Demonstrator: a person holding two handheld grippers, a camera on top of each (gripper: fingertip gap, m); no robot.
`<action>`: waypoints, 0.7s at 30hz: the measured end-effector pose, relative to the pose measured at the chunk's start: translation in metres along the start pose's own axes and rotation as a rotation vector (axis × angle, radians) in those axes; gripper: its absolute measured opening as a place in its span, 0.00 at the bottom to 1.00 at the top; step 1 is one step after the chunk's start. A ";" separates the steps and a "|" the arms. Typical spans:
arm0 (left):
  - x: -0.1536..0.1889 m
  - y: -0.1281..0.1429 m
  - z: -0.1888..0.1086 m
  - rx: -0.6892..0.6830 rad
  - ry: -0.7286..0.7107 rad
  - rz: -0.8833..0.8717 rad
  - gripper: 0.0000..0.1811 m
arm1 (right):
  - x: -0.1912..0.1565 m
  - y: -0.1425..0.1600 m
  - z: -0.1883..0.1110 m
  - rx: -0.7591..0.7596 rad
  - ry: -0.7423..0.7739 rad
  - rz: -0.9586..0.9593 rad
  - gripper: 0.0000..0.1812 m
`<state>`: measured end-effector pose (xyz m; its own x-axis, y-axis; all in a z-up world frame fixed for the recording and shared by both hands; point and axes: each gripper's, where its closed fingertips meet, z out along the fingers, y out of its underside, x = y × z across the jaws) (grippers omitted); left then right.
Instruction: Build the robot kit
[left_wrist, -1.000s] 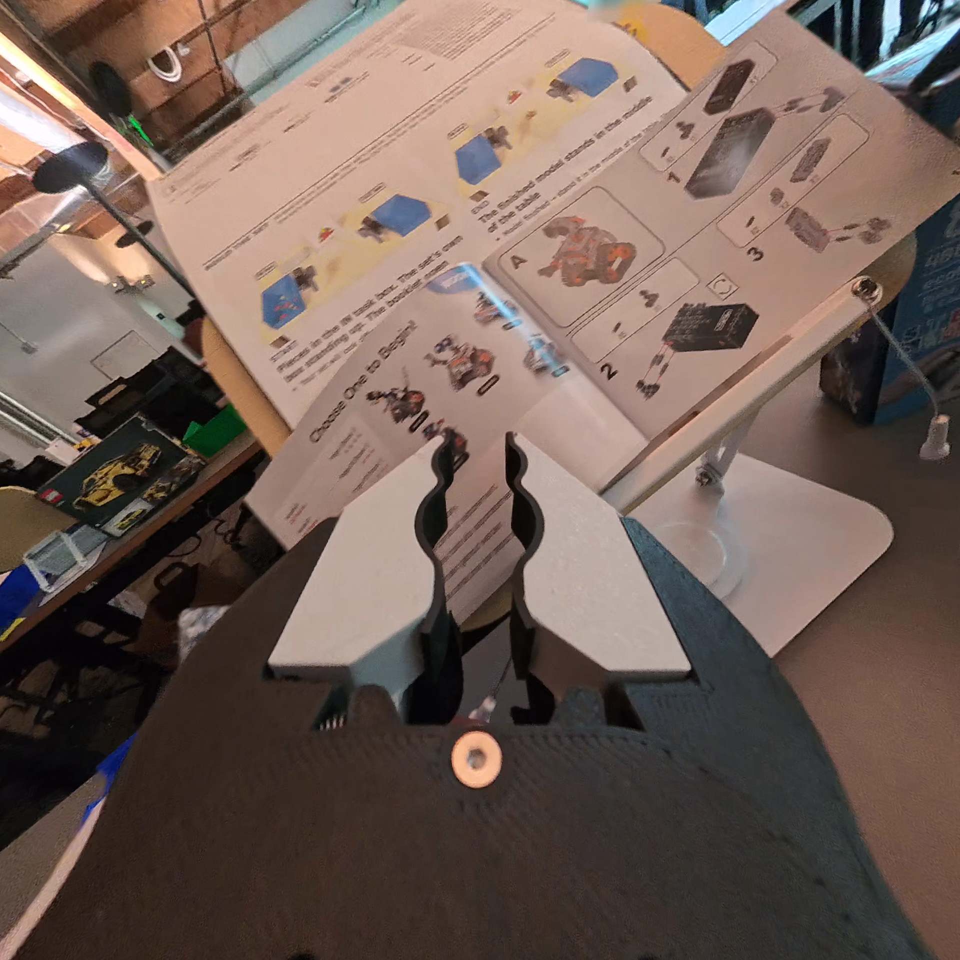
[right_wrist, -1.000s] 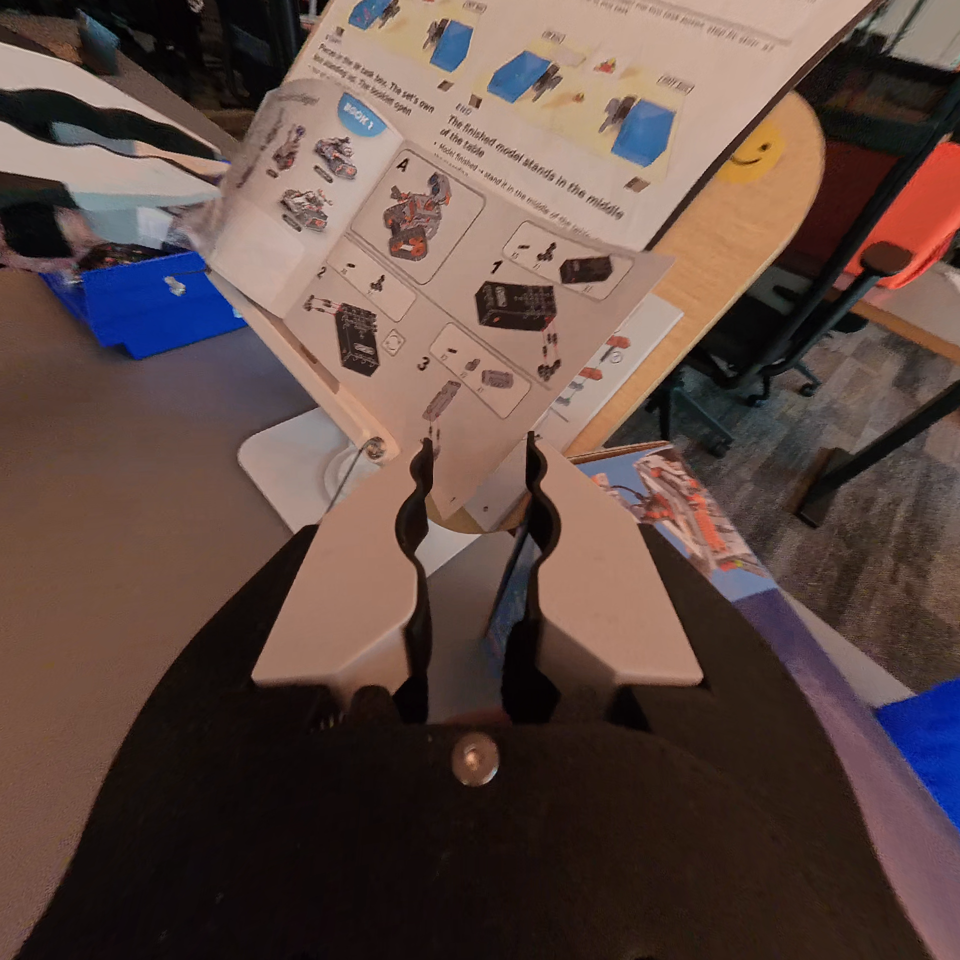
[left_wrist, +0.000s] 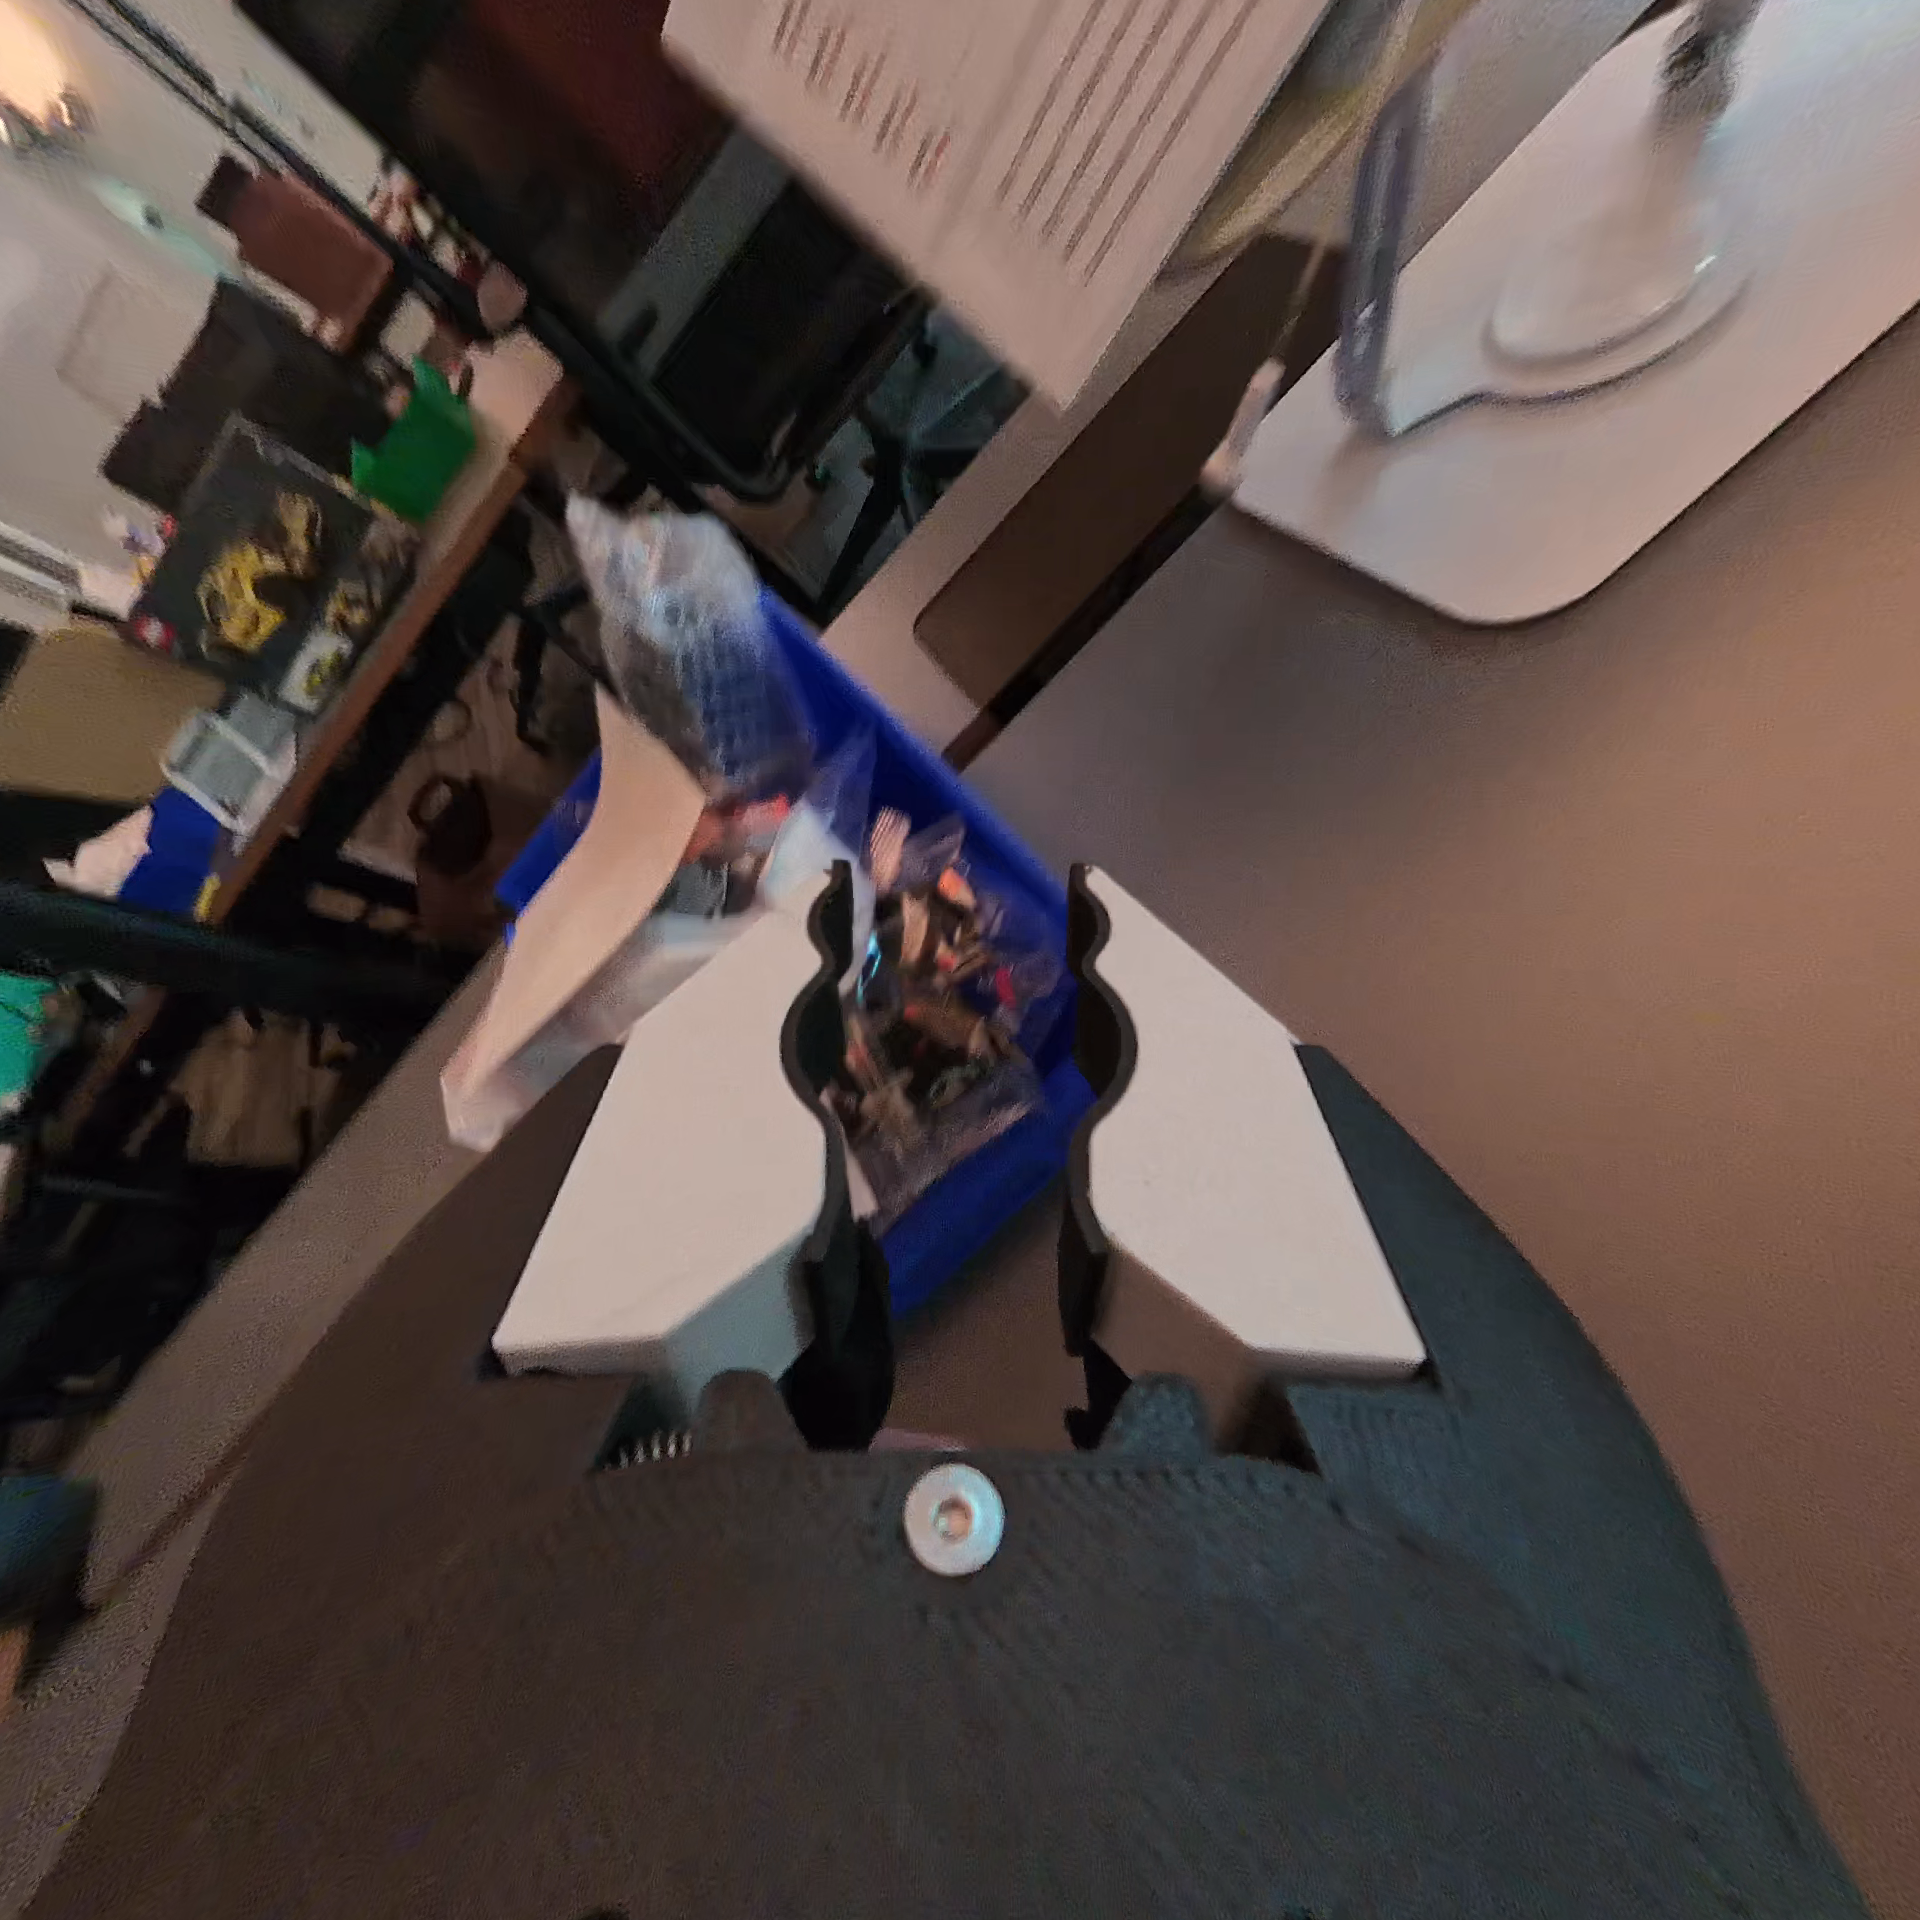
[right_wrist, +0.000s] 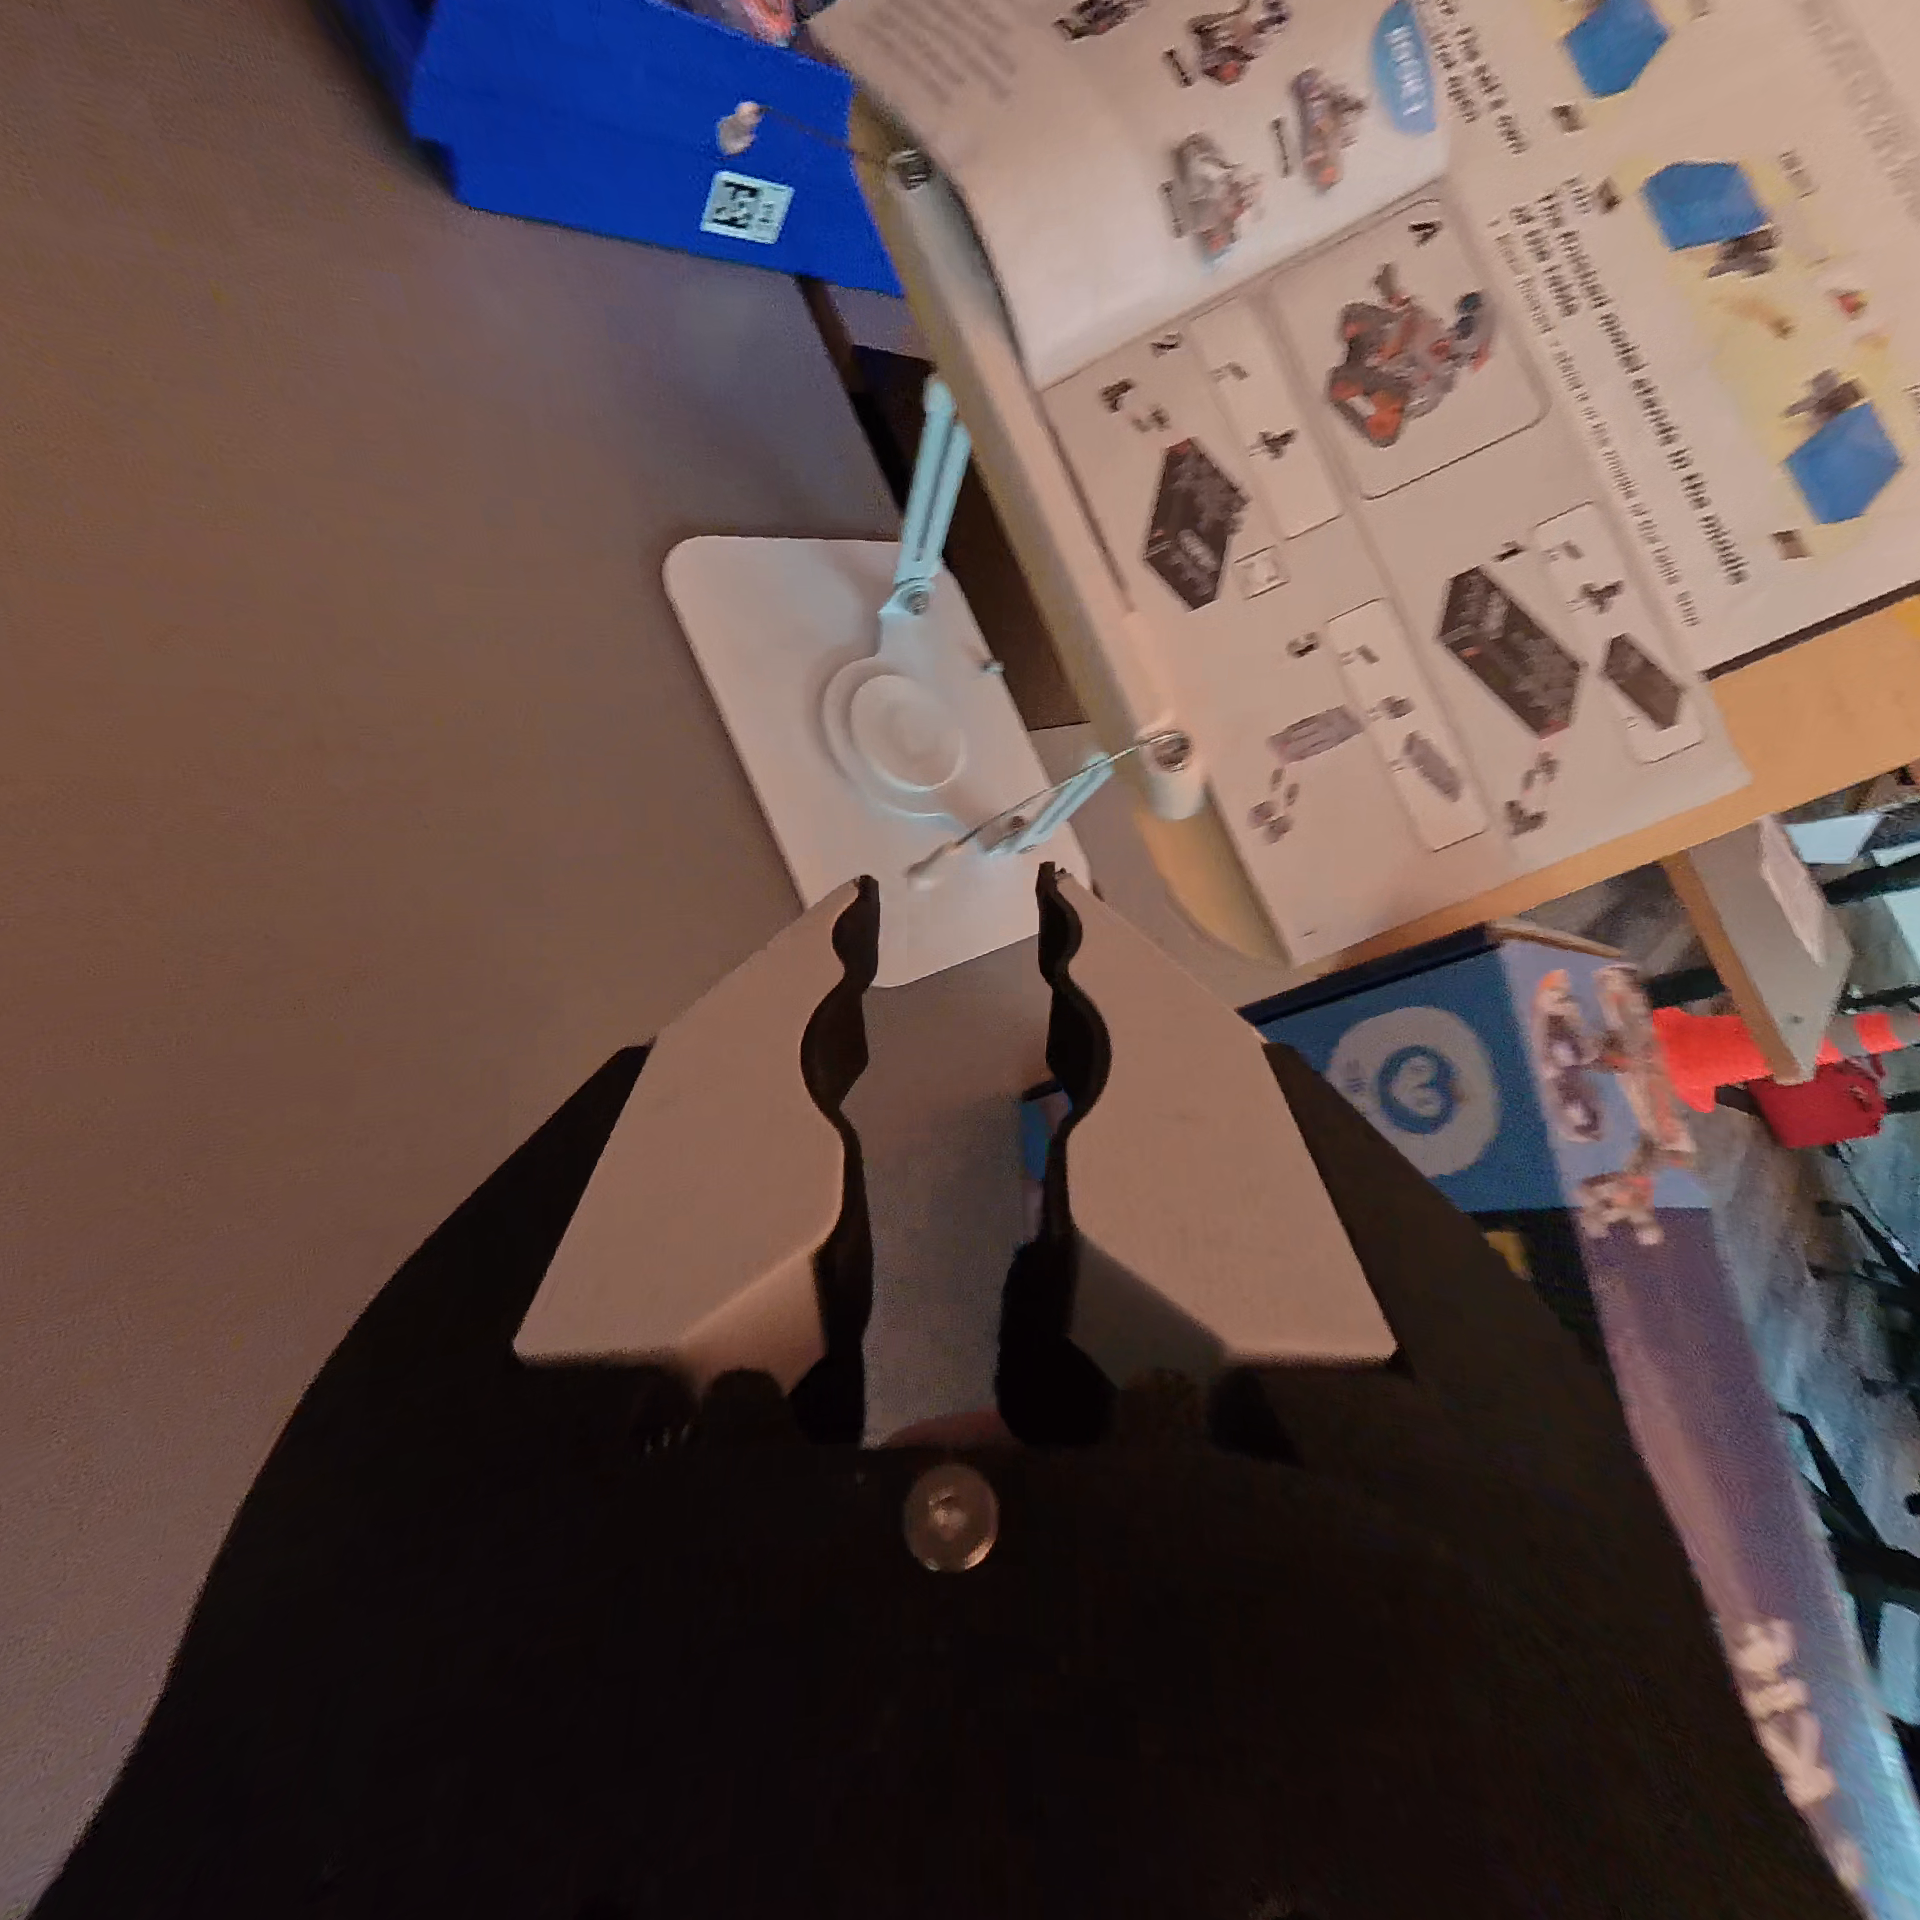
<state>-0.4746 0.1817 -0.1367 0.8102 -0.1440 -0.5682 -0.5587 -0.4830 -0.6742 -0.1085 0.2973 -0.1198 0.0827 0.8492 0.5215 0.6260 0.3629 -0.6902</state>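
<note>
The left gripper (left_wrist: 956, 894) hangs over the grey desk (left_wrist: 1507, 935) with its jaws wide and empty, pointing at a blue bin (left_wrist: 977, 1164) of clear-bagged small parts at 12 o'clock by the desk's edge. A white stand base (left_wrist: 1538, 468) lies at 1 o'clock, bare desk between. The right gripper (right_wrist: 956, 883) has its jaws parted, empty, just short of that white stand base (right_wrist: 758, 634). An open instruction booklet (right_wrist: 1382, 499) leans on the stand at 1 o'clock; a blue box (right_wrist: 1455, 1081) sits at 3 o'clock.

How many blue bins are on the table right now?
1. The blue bin sits at the table edge, ahead of the open left gripper; it also shows behind the stand in the right wrist view. Others may be hidden.
</note>
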 end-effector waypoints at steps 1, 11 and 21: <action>-0.005 0.013 0.001 -0.006 0.010 -0.037 0.21 | -0.010 0.003 -0.002 0.002 -0.019 0.003 0.16; 0.047 0.050 0.081 -0.126 0.079 -0.282 0.20 | -0.088 0.016 -0.003 -0.014 -0.114 0.020 0.16; 0.036 0.063 0.087 -0.169 -0.082 -0.360 0.02 | -0.110 0.040 -0.009 0.029 -0.119 0.142 0.15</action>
<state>-0.4960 0.2210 -0.2401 0.9281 0.1265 -0.3500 -0.1989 -0.6262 -0.7539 -0.0861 0.2147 -0.2003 0.0756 0.9313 0.3564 0.5920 0.2457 -0.7675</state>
